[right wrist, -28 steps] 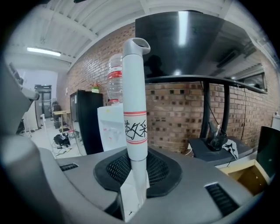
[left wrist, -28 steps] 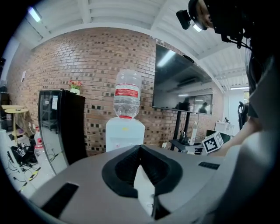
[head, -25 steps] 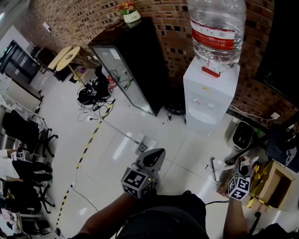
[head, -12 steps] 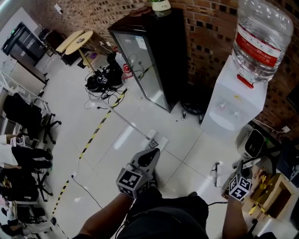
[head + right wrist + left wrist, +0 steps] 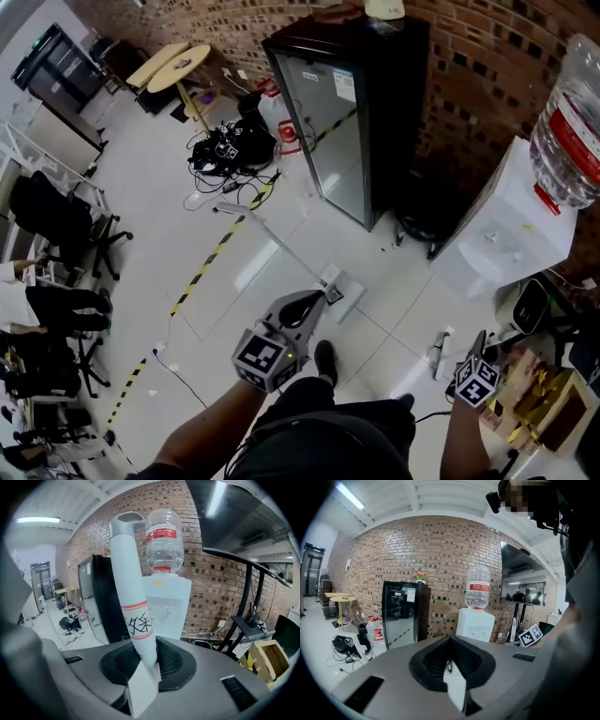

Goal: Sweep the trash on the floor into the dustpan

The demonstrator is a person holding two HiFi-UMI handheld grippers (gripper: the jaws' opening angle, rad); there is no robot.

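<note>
My right gripper point(image 5: 145, 667) is clamped tight on a white handle point(image 5: 133, 603), a smooth, slightly tapering plastic tube with a red-banded paper label and an open loop at its far end. It stands nearly upright out of the jaws. I cannot tell whether it belongs to the broom or to the dustpan, since its working end is out of sight. My left gripper point(image 5: 451, 667) has its jaws pressed together, and I see nothing held in them. The trash I can make out is a pair of flat white scraps point(image 5: 333, 281) lying at 12 o'clock from my left gripper on the glossy white tiled floor point(image 5: 187, 216). A white plastic piece point(image 5: 439, 352) rests on the tiles at 10 o'clock from my right gripper, and it may be the other tool. To do this step well, I judge I should keep the squeeze firm, because the slick round tube could twist. I should lower the tool until it meets the floor flat and draw light paper in short, slow strokes, as thin scraps slide and flutter on polished tile.
</note>
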